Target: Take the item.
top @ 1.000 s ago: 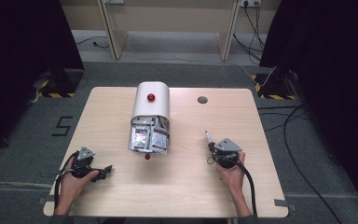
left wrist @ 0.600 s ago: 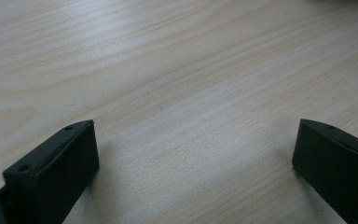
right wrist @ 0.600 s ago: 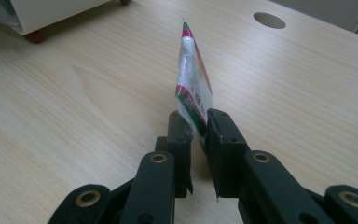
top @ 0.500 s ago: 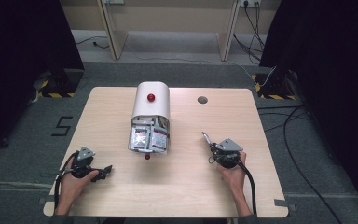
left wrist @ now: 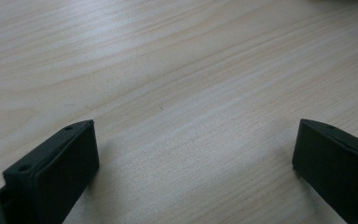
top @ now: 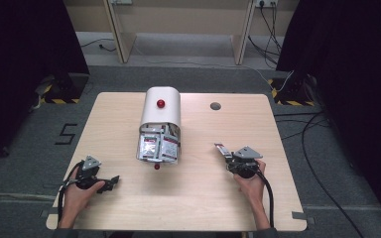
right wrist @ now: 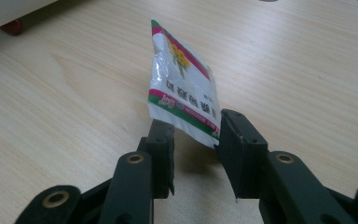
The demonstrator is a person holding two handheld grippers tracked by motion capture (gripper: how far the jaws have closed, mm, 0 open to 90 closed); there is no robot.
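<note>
High view: left gripper point(top: 113, 181) low on table point(top: 198, 208), hand flat; right gripper point(top: 222, 148) fist-held, aimed at white bin point(top: 161, 115). Left gripper view: jaws wide apart, bare wood. Right gripper view: jaws just opening, sachet point(right wrist: 182, 84) loose between them

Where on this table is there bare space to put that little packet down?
Bare wood lies between the two hands, below the white box spilling sachets, and right of it around the dark hole. It is crowded at the box mouth, where the printed foil sachets pile up.

Glossy foil sachet point(right wrist: 182, 88); matt pale wood-grain table point(top: 198, 198).
</note>
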